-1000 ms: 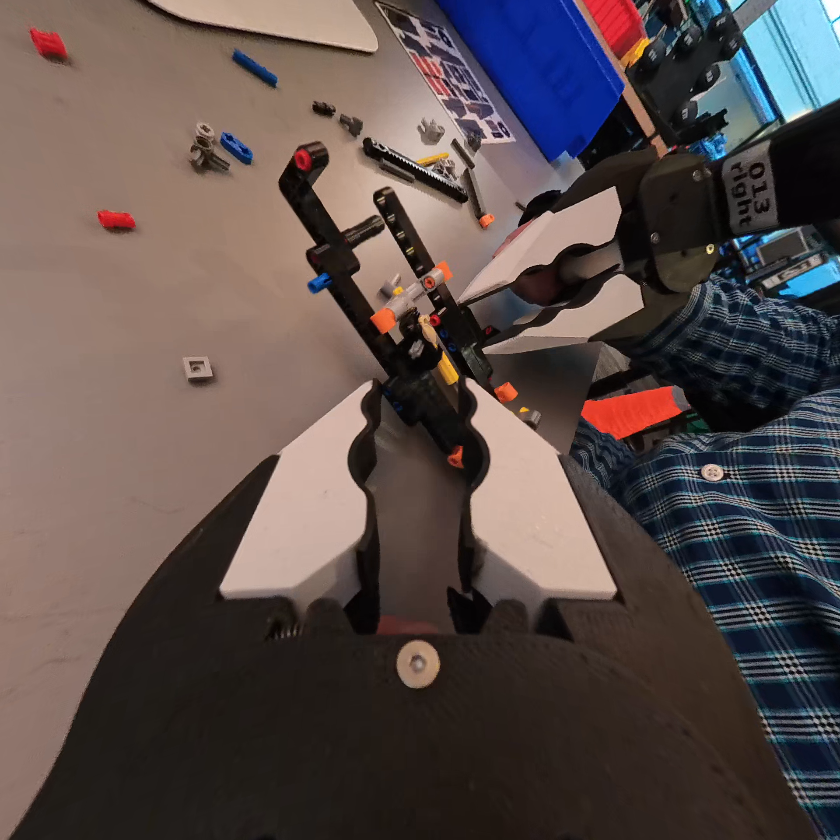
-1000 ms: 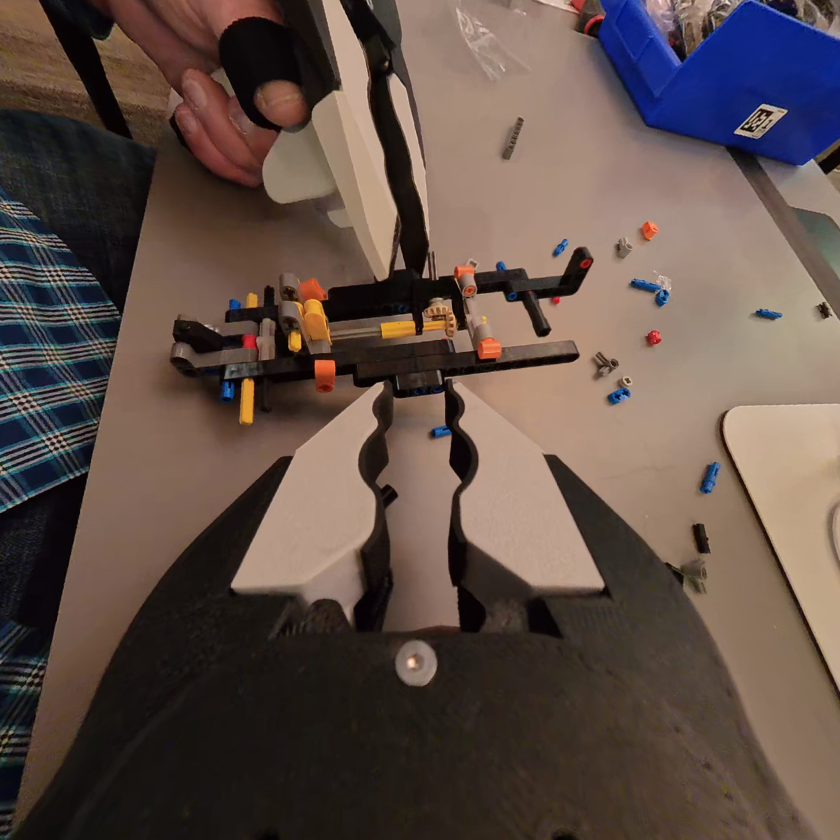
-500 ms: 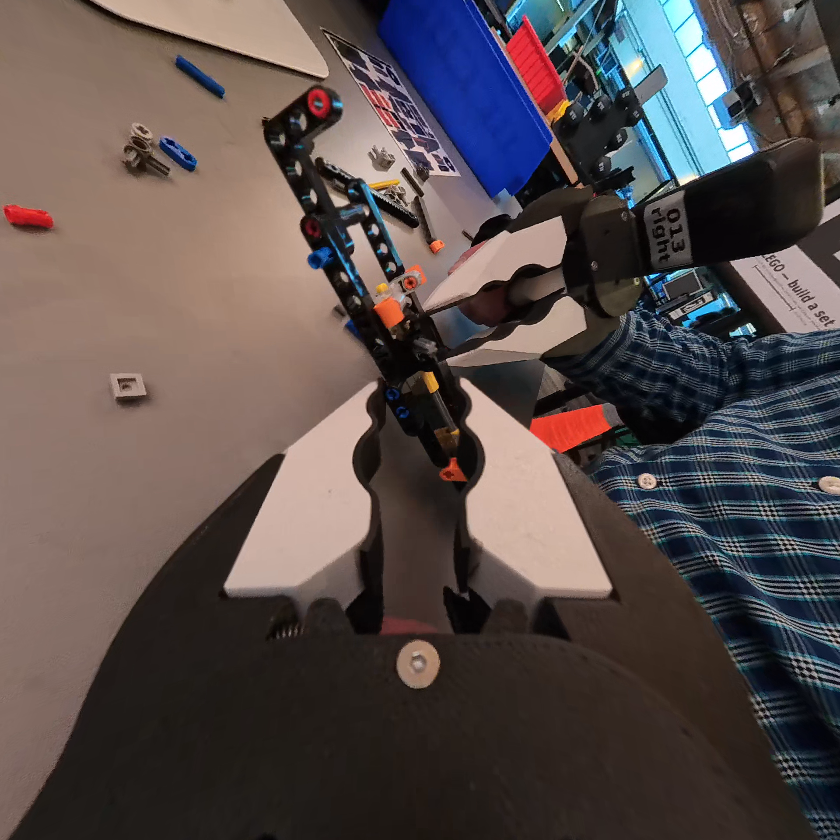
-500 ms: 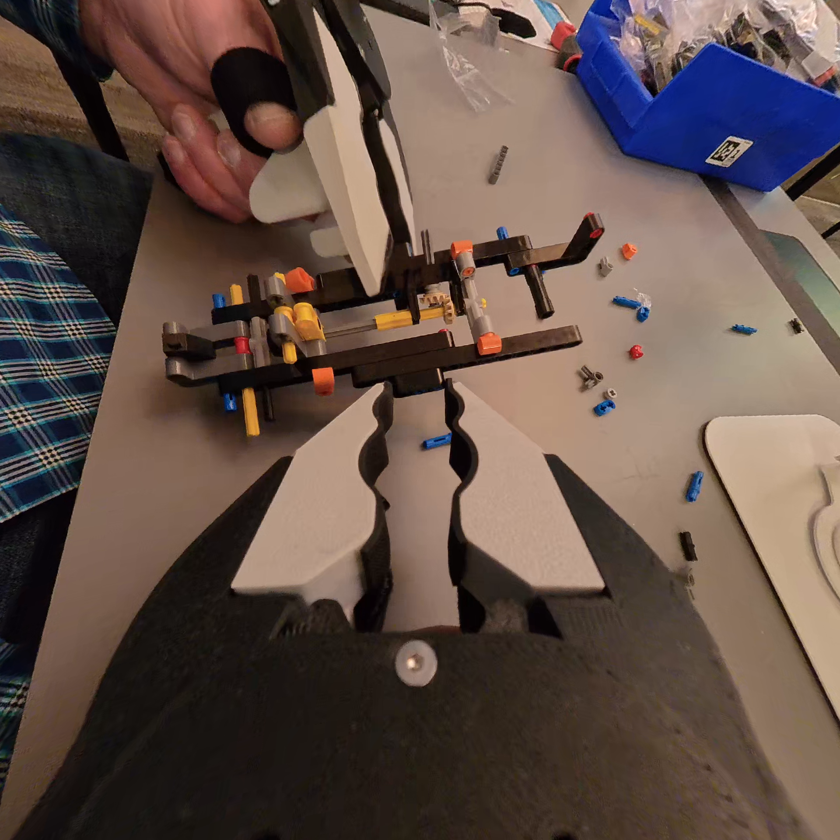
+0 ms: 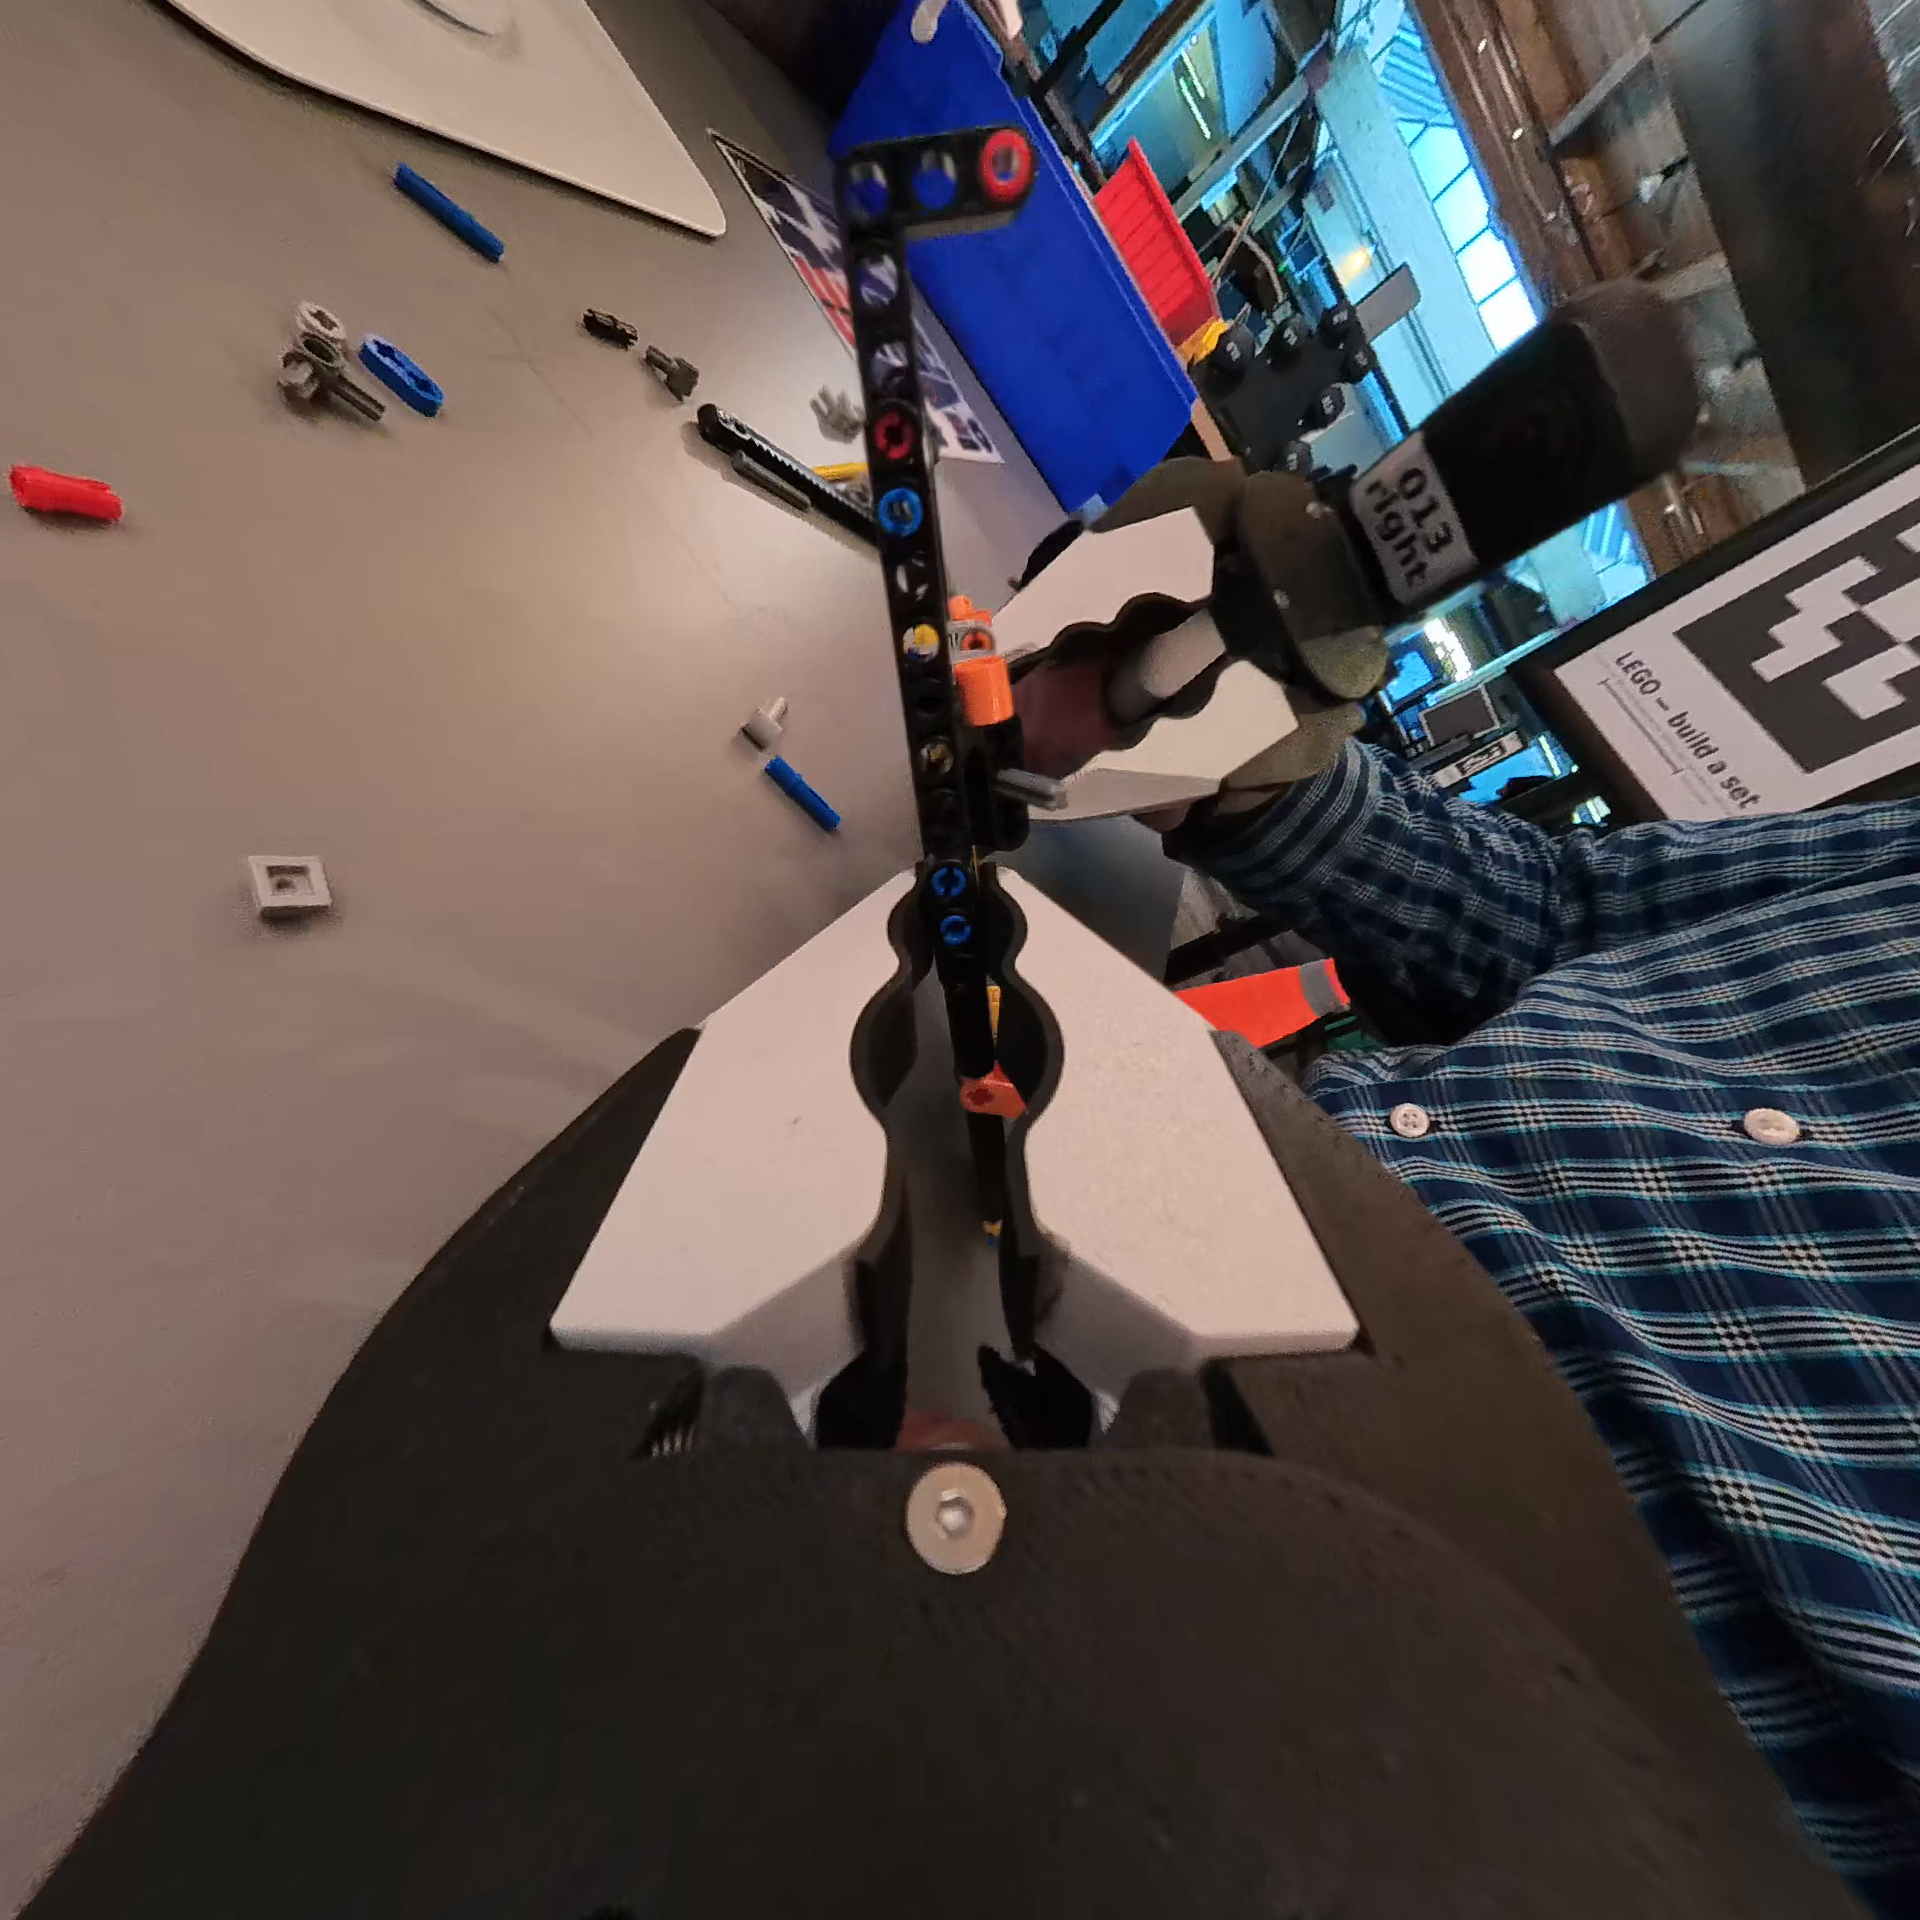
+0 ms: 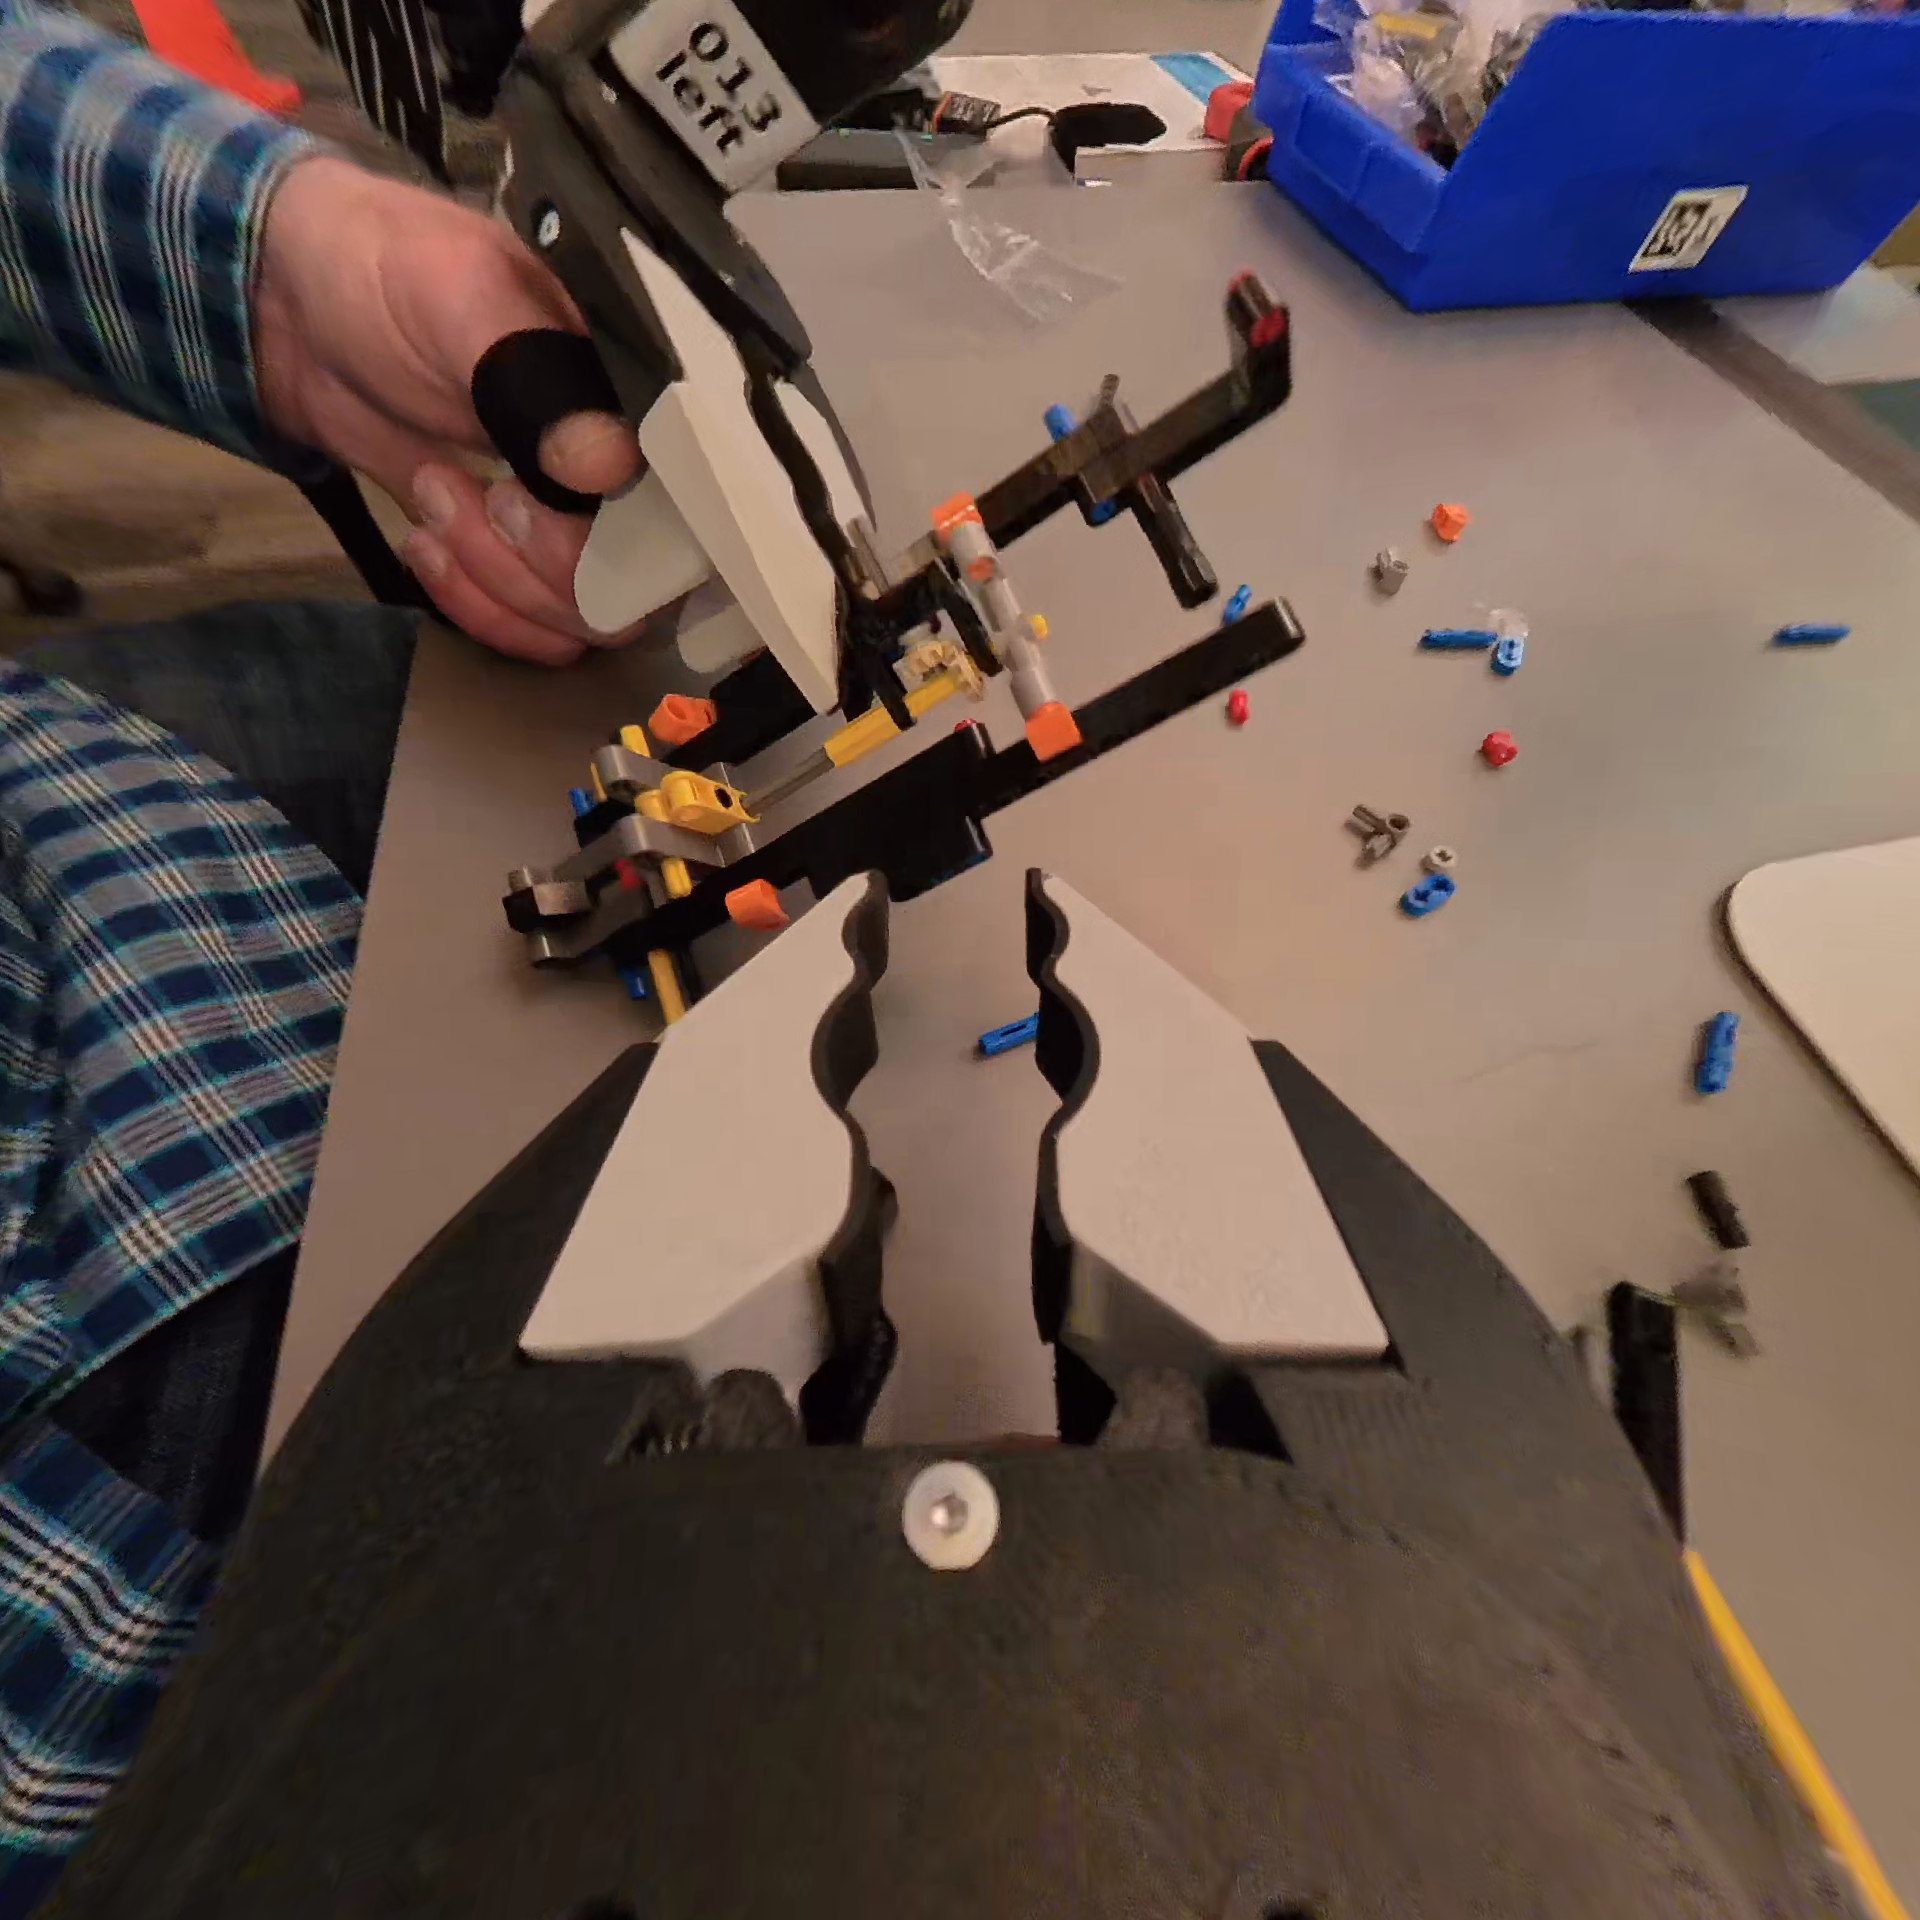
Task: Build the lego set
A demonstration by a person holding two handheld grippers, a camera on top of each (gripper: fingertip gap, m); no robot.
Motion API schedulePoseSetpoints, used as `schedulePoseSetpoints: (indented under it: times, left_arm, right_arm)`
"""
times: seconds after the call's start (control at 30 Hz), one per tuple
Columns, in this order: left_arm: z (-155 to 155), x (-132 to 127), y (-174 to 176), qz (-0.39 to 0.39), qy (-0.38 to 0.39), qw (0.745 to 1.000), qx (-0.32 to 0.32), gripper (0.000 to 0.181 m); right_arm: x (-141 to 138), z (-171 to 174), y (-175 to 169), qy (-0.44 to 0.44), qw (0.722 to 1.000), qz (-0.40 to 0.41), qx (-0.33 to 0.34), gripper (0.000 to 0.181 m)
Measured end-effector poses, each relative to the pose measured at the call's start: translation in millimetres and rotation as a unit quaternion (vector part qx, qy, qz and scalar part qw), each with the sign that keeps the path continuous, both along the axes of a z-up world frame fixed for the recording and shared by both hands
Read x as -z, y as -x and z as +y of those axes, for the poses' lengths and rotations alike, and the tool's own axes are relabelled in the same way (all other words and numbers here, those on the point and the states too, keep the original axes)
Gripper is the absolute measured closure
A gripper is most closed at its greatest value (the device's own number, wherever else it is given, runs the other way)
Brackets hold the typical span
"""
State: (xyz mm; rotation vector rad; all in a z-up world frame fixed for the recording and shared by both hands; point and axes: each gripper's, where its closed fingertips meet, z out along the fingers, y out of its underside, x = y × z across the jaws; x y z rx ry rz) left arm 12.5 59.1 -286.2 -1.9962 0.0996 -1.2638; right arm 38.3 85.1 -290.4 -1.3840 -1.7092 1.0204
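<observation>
Grey tabletop (image 6: 1351,1039) across both views, strewn with loose pins and connectors; blue parts bin (image 6: 1621,177) at the upper right of the right wrist view, pale board (image 6: 1849,966) at the right edge. Lifted clear of the tabletop, in mid-frame of the right wrist view: the half-built black lego frame (image 6: 1039,748), tilted, long beams rising toward the upper right, yellow axle and orange bushes between them. Clamped on its far beam from the upper left, the left claw (image 6: 821,623), clenched on the frame; in the left wrist view the same beam seen edge-on, running up the centre from between the fingers. Right claw (image 6: 956,904) released, jaws apart, nothing between them, tips just beside the near beam's block at lower centre. Apparent step: model held aloft by one claw and turned for inspection or for the next fitting, the other free. Next move, by this reading: a loose part to be fetched, such as the blue pin (image 6: 1006,1035) lying just ahead of the open fingers, then a square press into a beam hole while the left claw holds firm.
</observation>
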Motion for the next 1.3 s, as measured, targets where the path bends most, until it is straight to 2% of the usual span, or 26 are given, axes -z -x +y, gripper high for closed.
schedulePoseSetpoints:
  times: [0.2,0.37,0.43,0.93,1.13,1.3]
  left_arm:
    - [0.6,-3.9,3.0,-0.026,0.003,1.000,0.000,0.175]
    - [-0.1,-5.7,-0.4,-0.031,-0.001,0.999,0.010,0.175]
    - [0.0,-6.4,-1.2,-0.034,-0.002,0.999,0.013,0.175]
    - [0.0,-14.6,-1.0,-0.068,-0.008,0.997,0.019,0.172]
    - [-2.8,-13.7,-7.9,-0.057,-0.014,0.998,0.033,0.156]
    - [-3.1,-9.9,-12.2,-0.034,-0.017,0.999,0.037,0.157]
  right_arm:
    - [-7.5,0.6,5.2,0.122,0.992,0.009,0.009,0.156]
    - [-3.2,-5.9,9.3,0.175,0.985,-0.008,0.000,0.158]
    - [-3.5,-8.1,9.6,0.187,0.982,-0.009,-0.004,0.165]
    - [-21.8,-9.9,8.1,0.268,0.963,0.014,-0.018,0.173]
    - [-25.3,-10.0,8.0,0.286,0.958,0.020,-0.022,0.174]
    - [-25.7,-9.3,7.7,0.296,0.955,0.021,-0.023,0.175]
